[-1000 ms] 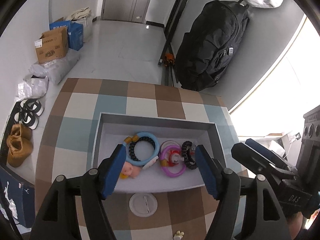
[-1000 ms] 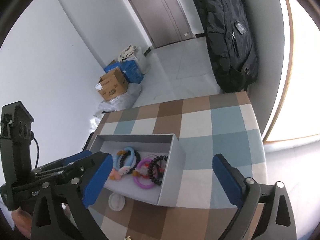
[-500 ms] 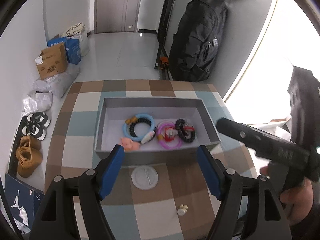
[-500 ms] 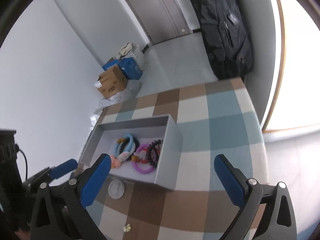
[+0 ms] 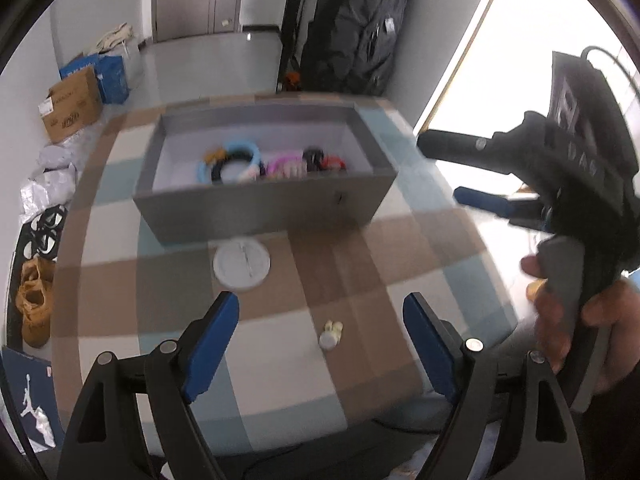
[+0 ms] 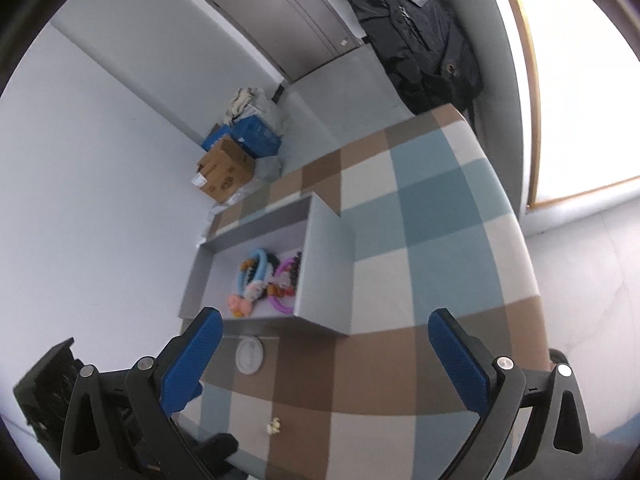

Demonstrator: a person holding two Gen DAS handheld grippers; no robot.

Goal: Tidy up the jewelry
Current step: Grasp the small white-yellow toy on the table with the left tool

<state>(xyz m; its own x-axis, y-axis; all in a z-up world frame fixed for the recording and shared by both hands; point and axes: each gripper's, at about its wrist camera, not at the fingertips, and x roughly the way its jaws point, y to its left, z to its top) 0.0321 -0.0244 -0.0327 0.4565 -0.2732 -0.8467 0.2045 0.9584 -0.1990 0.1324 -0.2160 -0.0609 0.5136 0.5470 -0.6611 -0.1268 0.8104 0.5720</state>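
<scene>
Left claw (image 5: 320,344) nearest the lens: blue pads spread wide and opening further, nothing between them but bare checked tabletop (image 5: 360,264). A small pale yellow-white trinket (image 5: 330,334) lies on the cloth inside that gap, touched by neither pad (too small and blurred to name more closely).

Right claw (image 6: 324,352): blue pads also set far apart, empty, only checked cloth showing between. In the left view this tool sits at the right edge, a hand (image 5: 572,320) wrapped round its grey grip.

Just beyond the left claw, a round white lid-like disc (image 5: 241,264) lies flat on the tabletop, close to the near wall of the box but apart from it.

Further on, the open grey box (image 5: 260,212) stands on the tabletop. The jewelry is gathered on its pale floor: a light blue ring (image 5: 232,160) with a black beaded bracelet (image 5: 224,171) inside it, a purple ring (image 5: 280,160) just beside, then a dark beaded band with red (image 5: 324,159). A pink charm (image 6: 239,304) lies near the front wall, seen from the right view.

Past the table: cardboard carton (image 5: 70,104) on the floor at left, black backpack (image 5: 360,28) against the wall.
</scene>
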